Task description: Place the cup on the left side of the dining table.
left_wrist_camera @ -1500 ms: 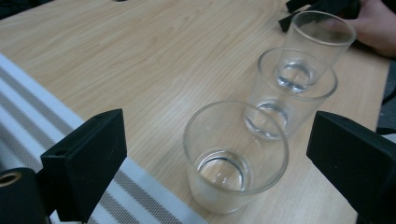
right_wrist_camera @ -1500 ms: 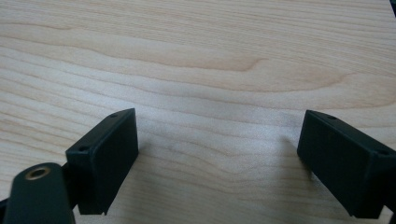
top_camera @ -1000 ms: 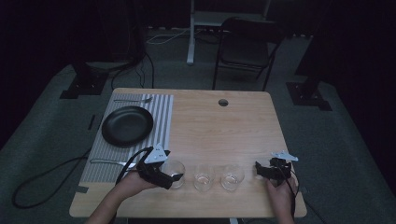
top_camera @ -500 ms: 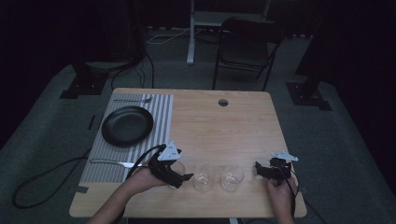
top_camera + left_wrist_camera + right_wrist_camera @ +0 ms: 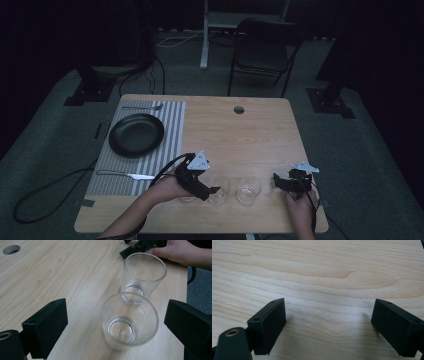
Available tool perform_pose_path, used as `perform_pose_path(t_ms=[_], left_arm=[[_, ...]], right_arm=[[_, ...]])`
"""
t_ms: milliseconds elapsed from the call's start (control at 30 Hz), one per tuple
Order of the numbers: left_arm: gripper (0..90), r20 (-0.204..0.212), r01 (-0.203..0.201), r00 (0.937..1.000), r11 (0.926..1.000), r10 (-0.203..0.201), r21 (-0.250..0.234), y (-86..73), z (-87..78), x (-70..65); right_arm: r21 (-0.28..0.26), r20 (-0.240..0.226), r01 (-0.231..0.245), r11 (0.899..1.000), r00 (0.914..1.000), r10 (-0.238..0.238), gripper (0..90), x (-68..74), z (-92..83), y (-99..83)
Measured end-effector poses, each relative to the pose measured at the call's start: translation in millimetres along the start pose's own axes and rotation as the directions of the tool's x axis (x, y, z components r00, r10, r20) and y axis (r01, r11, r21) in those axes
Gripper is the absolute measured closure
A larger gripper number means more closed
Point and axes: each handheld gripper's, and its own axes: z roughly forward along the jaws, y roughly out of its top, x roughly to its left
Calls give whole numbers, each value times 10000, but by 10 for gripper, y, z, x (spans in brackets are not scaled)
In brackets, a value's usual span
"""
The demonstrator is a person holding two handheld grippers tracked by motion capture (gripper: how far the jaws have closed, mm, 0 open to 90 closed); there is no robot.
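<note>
Three clear glasses are standing in a row near the front edge of the table [image 5: 260, 130], w/ pale wood grain, seen in the high view: one [image 5: 187, 196] partly hidden behind the left gripper [image 5: 212, 190], a middle glass [image 5: 220, 190] right at that gripper's tips, and a right-hand glass [image 5: 249, 189] just beside it. Left gripper is black plastic w/ a grey three-cornered plate on top, cable trailing off toward the striped grey-and-white placemat [image 5: 172, 125]. On the mat: a round matte black plate [image 5: 136, 134], a metal knife [image 5: 125, 175] nearer the person, a fork [image 5: 142, 107] at the far side. Right gripper [image 5: 276, 181] is lying low on the wood, well apart from the glasses

Left gripper view: the blocky black jaws are standing wide apart, the near glass [image 5: 129, 321] sitting btwn them but touching neither; nothing gripped. It's a smooth, thick-based tumbler, tapering toward the bottom, upright. A 2nd identical glass [image 5: 143, 273] is standing just behind it; the two overlap here, so contact is unclear. Beyond that, the other hand [image 5: 180, 251] is resting at the table edge

Right gripper view: the two square-ended matte jaws are spread wide over bare wavy-grained wood, holding nothing
</note>
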Motion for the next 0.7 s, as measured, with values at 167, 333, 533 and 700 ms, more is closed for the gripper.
perform_pose_path(t_ms=[167, 333, 533, 700], left_arm=[[54, 264, -210, 9994, 9996, 206, 171, 88, 113, -40], [54, 448, -507, 9978, 9981, 491, 357, 181, 211, -80], [54, 738, -668, 9953, 9965, 630, 509, 268, 332, -108], [54, 839, -893, 9930, 9935, 833, 710, 343, 451, -156]], right_arm=[[2, -1, 5, 10000, 10000, -5, 120, 0, 0, 0], [2, 0, 5, 10000, 10000, -5, 121, 0, -1, 0], [3, -1, -4, 10000, 10000, 4, 121, 1, -1, 0], [1, 0, 9, 10000, 10000, -9, 121, 0, -1, 0]])
